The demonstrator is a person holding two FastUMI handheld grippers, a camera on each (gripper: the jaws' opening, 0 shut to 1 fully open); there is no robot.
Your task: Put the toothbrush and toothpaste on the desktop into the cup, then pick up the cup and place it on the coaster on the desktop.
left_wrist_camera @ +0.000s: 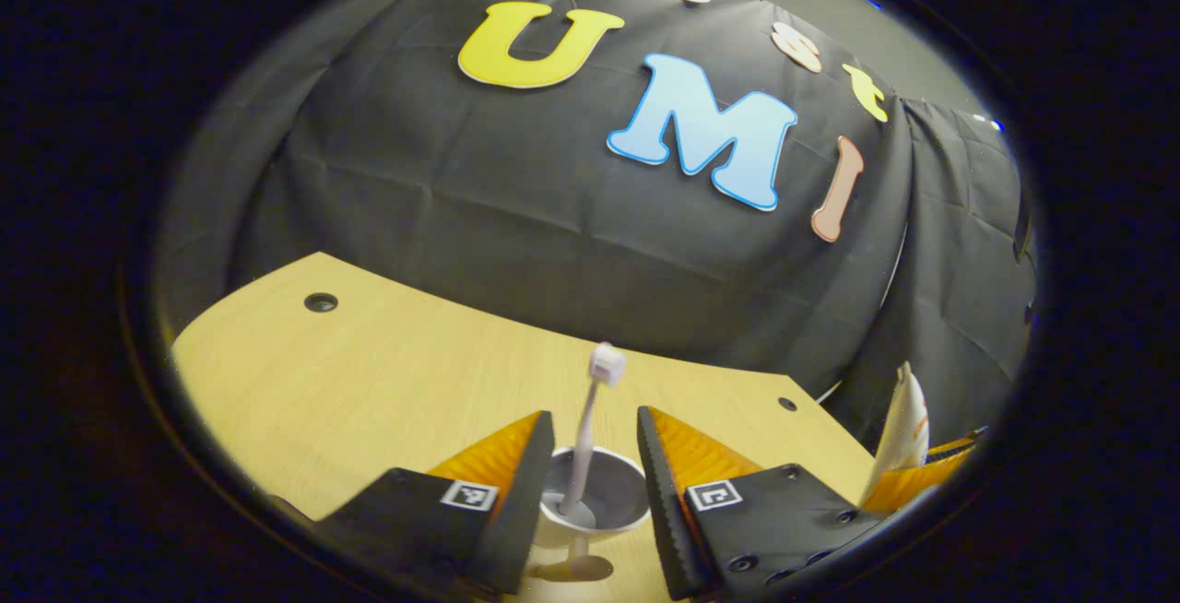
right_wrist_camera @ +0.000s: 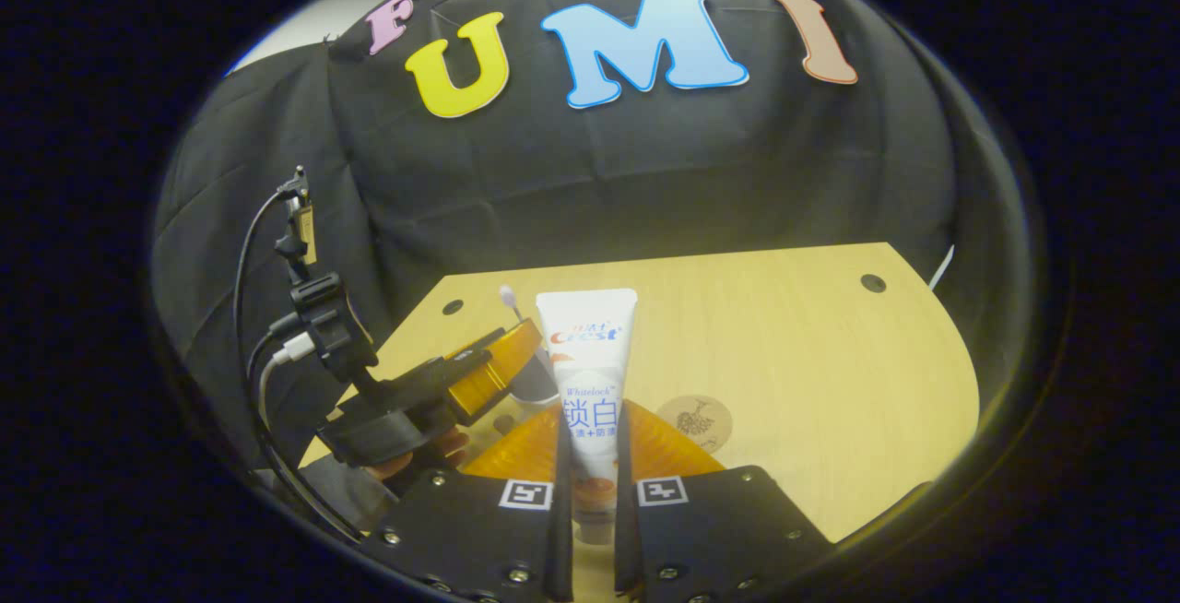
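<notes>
a recording booth — black cloth wall (left_wrist_camera: 516, 206) draped behind a bare wooden desktop (right_wrist_camera: 793, 372) with cable holes.

One toothbrush (left_wrist_camera: 590, 419); one toothpaste (right_wrist_camera: 590, 382); one cup (left_wrist_camera: 595, 502); one coaster (right_wrist_camera: 694, 422).

The grey round cup's (left_wrist_camera: 595, 502) sides were hidden behind the left gripper's fingers (left_wrist_camera: 516, 492). In the right gripper view, the white toothpaste tube's (right_wrist_camera: 590, 372) lower end sank between that gripper's fingers (right_wrist_camera: 558, 492), its cap unseen.
</notes>
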